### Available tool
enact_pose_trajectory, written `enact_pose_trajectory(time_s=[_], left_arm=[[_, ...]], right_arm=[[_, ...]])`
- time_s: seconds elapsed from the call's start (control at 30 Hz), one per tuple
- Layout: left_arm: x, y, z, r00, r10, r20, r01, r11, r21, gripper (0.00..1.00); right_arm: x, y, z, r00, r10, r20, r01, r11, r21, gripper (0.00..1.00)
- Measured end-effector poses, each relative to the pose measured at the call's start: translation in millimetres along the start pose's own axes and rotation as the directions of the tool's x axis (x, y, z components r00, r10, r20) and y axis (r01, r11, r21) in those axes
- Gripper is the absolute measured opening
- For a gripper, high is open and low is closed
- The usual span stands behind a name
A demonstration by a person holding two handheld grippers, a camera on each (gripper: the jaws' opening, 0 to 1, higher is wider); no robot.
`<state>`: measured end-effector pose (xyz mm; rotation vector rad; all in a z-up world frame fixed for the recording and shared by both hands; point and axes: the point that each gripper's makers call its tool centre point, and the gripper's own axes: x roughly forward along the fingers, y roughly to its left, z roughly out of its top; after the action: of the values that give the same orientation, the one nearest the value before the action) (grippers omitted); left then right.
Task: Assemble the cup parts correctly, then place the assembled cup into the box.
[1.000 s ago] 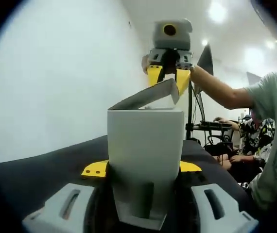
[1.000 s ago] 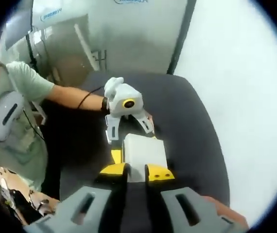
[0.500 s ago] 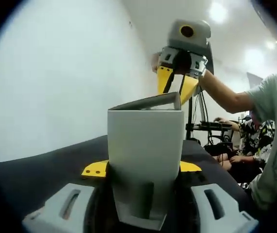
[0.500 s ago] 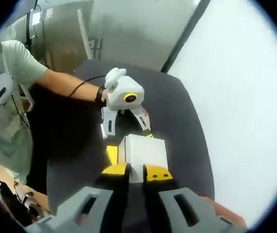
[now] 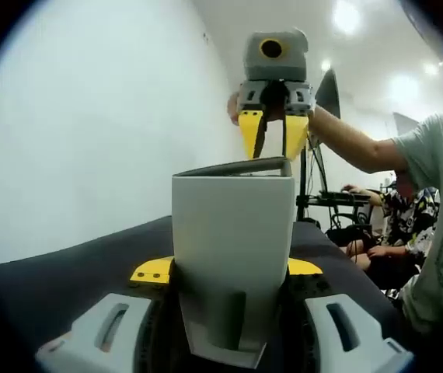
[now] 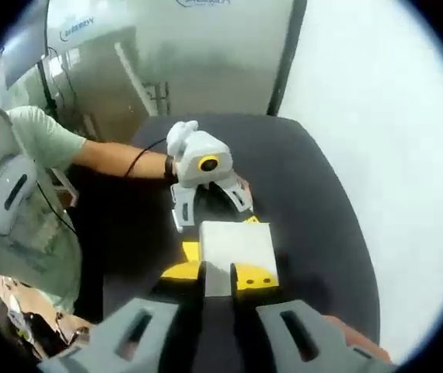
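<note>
Box (image 5: 233, 249): plain white, lid nearly flat | left gripper (image 6: 210, 203): clamps it | right gripper (image 5: 270, 138): narrow gap, above lid

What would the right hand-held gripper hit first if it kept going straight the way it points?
Most likely the closed lid of the white box. The right hand-held gripper hangs just above it, jaws pointing down and slightly apart with nothing between them. The left hand-held gripper clasps the box lower down.

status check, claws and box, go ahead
Left claw clamps the box base. Right claw hangs just above the box, jaws slightly apart. Lid flap lies nearly flat. Nothing blocking.
</note>
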<state>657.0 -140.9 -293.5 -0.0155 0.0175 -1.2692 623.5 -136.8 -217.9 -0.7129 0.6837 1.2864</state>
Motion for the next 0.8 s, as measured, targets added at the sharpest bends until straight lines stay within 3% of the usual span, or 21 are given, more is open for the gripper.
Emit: enact_pose_trajectory(time_s=[0.2, 0.33, 0.43, 0.6, 0.8], left_arm=[[0, 1.1, 0.2, 1.000, 0.000, 0.003, 0.000, 1.000, -0.005, 0.47], [0, 0.6, 0.2, 1.000, 0.001, 0.000, -0.001, 1.000, -0.005, 0.47], [0, -0.6, 0.2, 1.000, 0.000, -0.006, 0.000, 1.000, 0.001, 0.47], [1, -1.8, 0.0, 1.000, 0.001, -0.011, 0.000, 1.000, 0.005, 0.48], [-1, -2.9, -0.7, 1.000, 0.000, -0.011, 0.000, 1.000, 0.003, 0.48]], right_arm=[[2, 1, 7.9, 1.000, -0.009, -0.028, 0.009, 1.000, -0.027, 0.11], [9, 3, -4.0, 0.993, -0.026, -0.117, 0.017, 0.997, -0.075, 0.11], [10, 5, 0.0, 0.993, -0.014, -0.115, 0.007, 0.998, -0.055, 0.11], [17, 9, -8.0, 0.982, -0.011, -0.190, 0.000, 0.998, -0.060, 0.11], [15, 8, -5.7, 0.981, -0.009, -0.193, -0.002, 0.998, -0.055, 0.11]])
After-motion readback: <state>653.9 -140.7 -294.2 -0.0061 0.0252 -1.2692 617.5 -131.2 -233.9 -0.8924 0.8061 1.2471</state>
